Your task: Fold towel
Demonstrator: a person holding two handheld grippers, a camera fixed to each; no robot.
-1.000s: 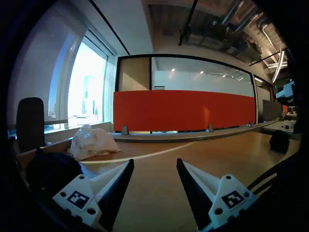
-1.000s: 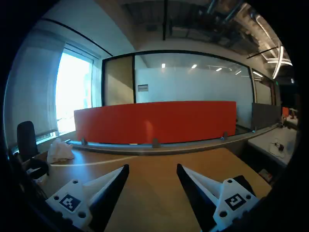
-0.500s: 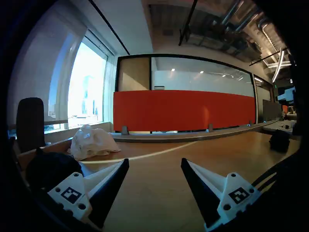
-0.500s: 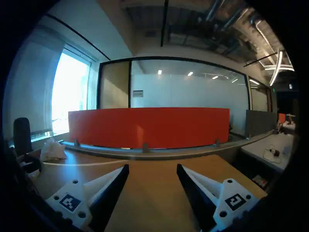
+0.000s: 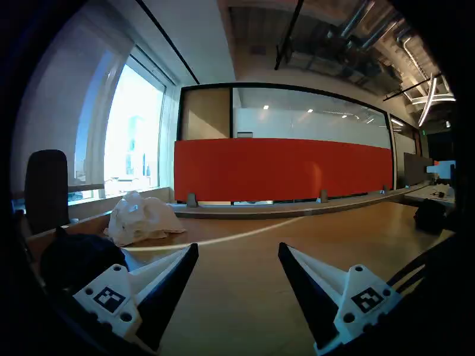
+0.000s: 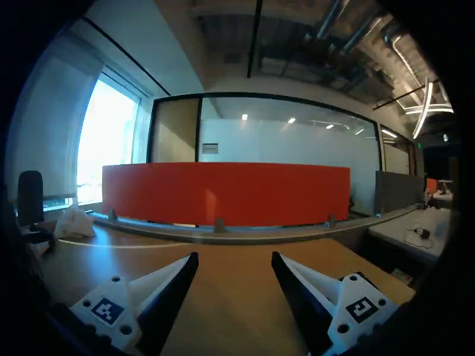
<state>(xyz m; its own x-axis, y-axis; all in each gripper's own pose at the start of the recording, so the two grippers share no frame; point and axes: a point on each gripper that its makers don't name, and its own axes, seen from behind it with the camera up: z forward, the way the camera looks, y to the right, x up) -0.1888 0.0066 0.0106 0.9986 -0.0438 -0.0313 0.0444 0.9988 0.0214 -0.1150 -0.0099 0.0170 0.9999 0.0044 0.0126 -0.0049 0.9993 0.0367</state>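
Left gripper view: my left claw (image 5: 237,246) gapes wide over the bench (image 5: 237,308), gripping nothing. The towel (image 5: 142,218) lies crumpled towards the far left corner, well apart from me. Right gripper view: my right claw (image 6: 234,255) is spread open, nothing in it; the towel (image 6: 74,222) sits near the bench's far left edge.

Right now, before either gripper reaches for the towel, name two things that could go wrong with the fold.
1. The white towel lies crumpled at the far left of the desk. No corner shows, so the open left gripper may pinch a bunch, not an edge.
2. A dark rounded object sits on the near side of the towel, beside that gripper. A straight reach could knock it.
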